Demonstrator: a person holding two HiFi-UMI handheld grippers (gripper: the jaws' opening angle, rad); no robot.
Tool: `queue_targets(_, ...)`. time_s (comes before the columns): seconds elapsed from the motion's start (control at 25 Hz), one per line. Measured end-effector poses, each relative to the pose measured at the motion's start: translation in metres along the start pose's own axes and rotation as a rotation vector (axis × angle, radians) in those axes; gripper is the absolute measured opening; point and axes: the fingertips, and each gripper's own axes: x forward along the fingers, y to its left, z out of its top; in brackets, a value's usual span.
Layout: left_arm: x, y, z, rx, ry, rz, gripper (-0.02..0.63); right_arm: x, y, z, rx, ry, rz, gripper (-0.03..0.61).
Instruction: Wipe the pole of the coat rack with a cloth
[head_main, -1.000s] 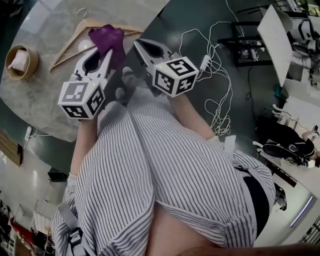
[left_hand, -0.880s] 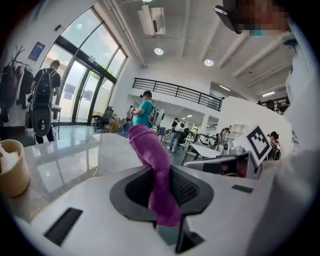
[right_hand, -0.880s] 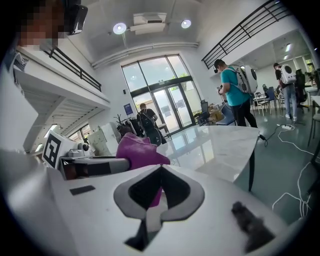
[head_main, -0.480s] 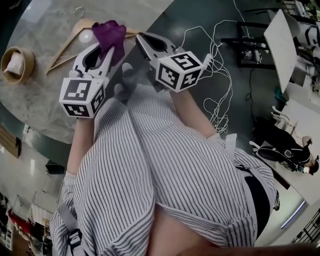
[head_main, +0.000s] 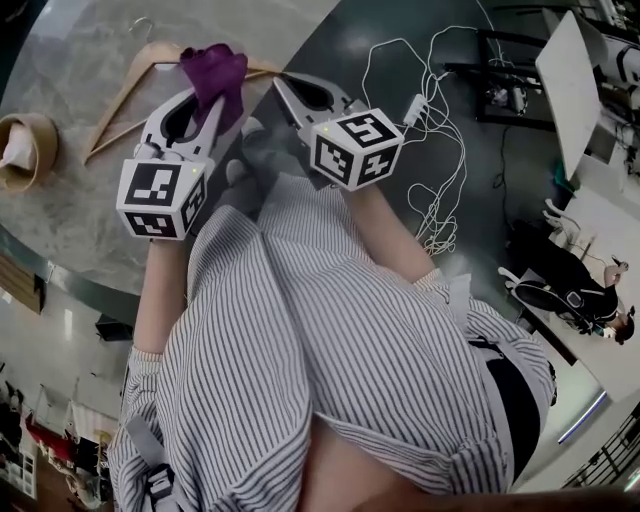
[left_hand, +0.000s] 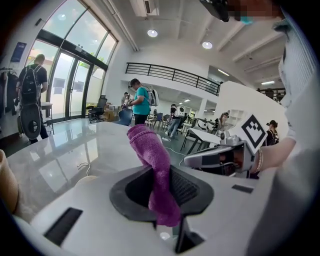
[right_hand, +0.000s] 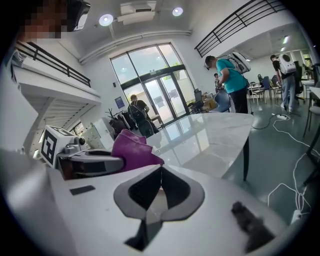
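the left gripper (left_hand: 161, 186) clenches the purple cloth (left_hand: 149, 152), its bulk standing past the pads (left_hand: 186, 188), free to wipe. the right gripper (right_hand: 160, 171) has its fingers (right_hand: 176, 190) pressed together, empty.

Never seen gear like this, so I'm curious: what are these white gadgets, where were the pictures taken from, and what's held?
No robot here: a person holds a two-jaw gripper in each hand. The head view looks down from their head; each gripper view looks along one gripper's jaws. The left gripper is shut on a purple cloth; the right gripper is shut and empty. On the marble table lie a wooden hanger and a small round container.
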Motion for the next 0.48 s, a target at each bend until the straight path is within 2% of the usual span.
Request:
queue_targets(0.32,0.032,0.008,-0.004,0.003,0.066,-0.031,0.084,0.020,-0.023,-0.009,-0.025,0.055,-0.023,0.015)
queue_targets(0.48,0.047,0.015,-0.010,-0.009,0.104,-0.039,0.084,0.034,-0.036,-0.018,0.030,0.073,-0.036,0.015)
